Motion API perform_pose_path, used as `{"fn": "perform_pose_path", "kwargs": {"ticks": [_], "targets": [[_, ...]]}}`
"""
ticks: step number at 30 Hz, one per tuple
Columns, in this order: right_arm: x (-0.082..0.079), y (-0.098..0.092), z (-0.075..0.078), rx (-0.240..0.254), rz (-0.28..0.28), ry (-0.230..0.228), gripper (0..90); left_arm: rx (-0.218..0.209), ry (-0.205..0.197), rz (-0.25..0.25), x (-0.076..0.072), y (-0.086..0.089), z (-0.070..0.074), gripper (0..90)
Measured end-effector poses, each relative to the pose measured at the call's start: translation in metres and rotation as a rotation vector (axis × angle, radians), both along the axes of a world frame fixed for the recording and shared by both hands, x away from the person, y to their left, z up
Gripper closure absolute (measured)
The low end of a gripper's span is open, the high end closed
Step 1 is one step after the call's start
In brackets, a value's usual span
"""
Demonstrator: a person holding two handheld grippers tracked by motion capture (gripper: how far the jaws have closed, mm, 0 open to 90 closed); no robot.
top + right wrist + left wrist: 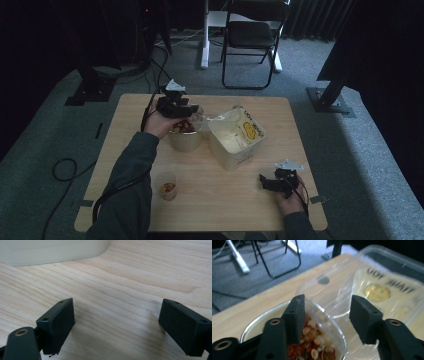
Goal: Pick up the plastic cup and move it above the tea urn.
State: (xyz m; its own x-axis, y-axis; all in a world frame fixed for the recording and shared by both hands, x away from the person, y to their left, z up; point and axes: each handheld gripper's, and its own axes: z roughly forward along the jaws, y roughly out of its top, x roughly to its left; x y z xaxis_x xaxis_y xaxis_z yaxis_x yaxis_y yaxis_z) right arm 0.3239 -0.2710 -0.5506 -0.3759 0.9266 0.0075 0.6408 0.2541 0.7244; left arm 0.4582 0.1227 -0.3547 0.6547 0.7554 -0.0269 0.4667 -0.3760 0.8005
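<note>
My left gripper [191,111] [327,312] hangs over a pale bowl [185,142] [253,326] at the table's back middle. Its jaws are partly closed on a clear plastic cup [194,120] [338,333], which is tilted over the bowl and holds red and white food pieces. To the right stands a white tub [235,147] lined with a clear bag [382,290] printed with a yellow smiley. A second small clear cup [167,187] with a little red food stands near the front left. My right gripper [264,181] [116,325] rests low at the front right, open, nothing between its jaws.
The wooden table [225,205] has bare room between the tub and the right gripper. The tub's base [50,250] lies just ahead of the right jaws. A folding chair [252,35] and stand legs are on the carpet beyond the table.
</note>
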Motion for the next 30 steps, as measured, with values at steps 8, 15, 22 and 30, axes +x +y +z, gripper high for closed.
{"fn": "perform_pose_path", "kwargs": {"ticks": [8, 15, 22, 30], "targets": [[0.000, 0.000, 0.000, 0.000, 0.000, 0.000, 12.8, -0.001, 0.053, -0.009, 0.007, -0.006, -0.008, 47.8], [0.000, 0.000, 0.000, 0.000, 0.000, 0.000, 12.8, -0.001, 0.016, -0.059, 0.003, -0.016, 0.000, 49.7], [0.000, 0.000, 0.000, 0.000, 0.000, 0.000, 12.8, -0.021, -0.025, -0.058, -0.001, -0.017, 0.007, 46.3], [0.000, 0.000, 0.000, 0.001, -0.001, 0.000, 12.8, -0.095, -0.073, -0.065, -0.008, -0.002, 0.015, 45.1]]}}
